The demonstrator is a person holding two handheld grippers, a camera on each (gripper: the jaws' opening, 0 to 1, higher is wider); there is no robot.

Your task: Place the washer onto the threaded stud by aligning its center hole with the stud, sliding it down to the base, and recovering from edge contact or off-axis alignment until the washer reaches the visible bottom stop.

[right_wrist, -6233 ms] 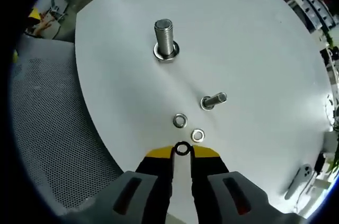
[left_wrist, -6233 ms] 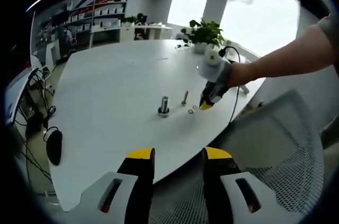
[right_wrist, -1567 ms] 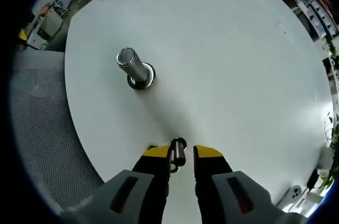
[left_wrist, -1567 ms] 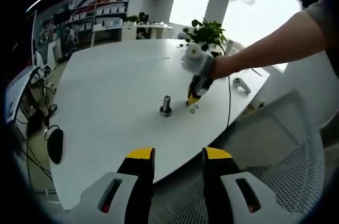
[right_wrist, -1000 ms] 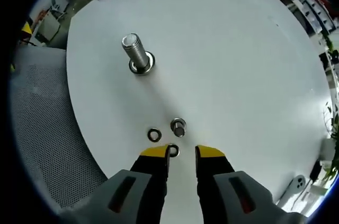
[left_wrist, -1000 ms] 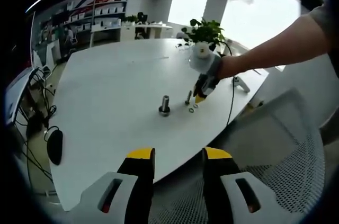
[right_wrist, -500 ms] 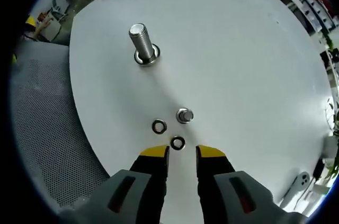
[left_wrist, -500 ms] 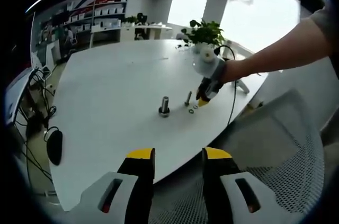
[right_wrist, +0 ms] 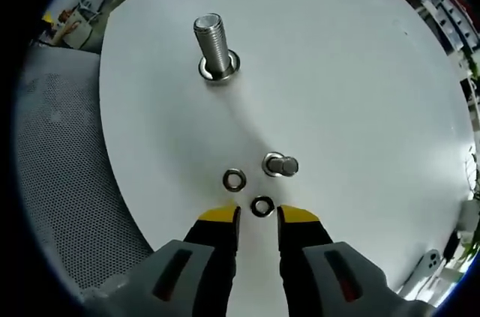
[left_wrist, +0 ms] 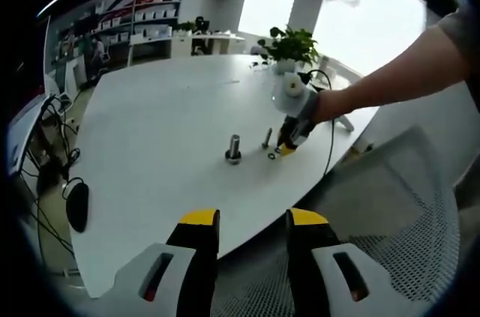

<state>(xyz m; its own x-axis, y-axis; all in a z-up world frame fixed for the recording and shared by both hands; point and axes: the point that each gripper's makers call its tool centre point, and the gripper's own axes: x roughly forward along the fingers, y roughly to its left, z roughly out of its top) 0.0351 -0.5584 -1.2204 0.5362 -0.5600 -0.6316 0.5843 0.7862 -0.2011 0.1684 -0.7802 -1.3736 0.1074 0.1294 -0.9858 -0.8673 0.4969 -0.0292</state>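
Since half a second ago, the right gripper [right_wrist: 259, 214] has come a little closer to the washers, and the dark washer [right_wrist: 261, 206] now sits right at its yellow tips, just in front of the gap. About a second and a half back, those tips were around the small bolt [right_wrist: 280, 165]; now the bolt stands alone on the white surface [right_wrist: 360, 70].

The right gripper is open just a little, a narrow gap, and it holds nothing. I cannot tell if its tips touch the dark washer. The left gripper [left_wrist: 252, 221] is open wider, with nothing between its jaws, and it hangs over a gray mesh chair [left_wrist: 390, 204] beside the surface.

The dark washer is a small flat ring. A second washer [right_wrist: 234, 179], shiny and silver, lies just beside it. Both lie flat on the surface, not on any stud. The big threaded stud [right_wrist: 214, 46] stands upright farther off, gray metal with ridges, on a round base. The surface is smooth and white with a curved edge. In the left gripper view, a person's arm [left_wrist: 390, 81] reaches out to the right gripper.
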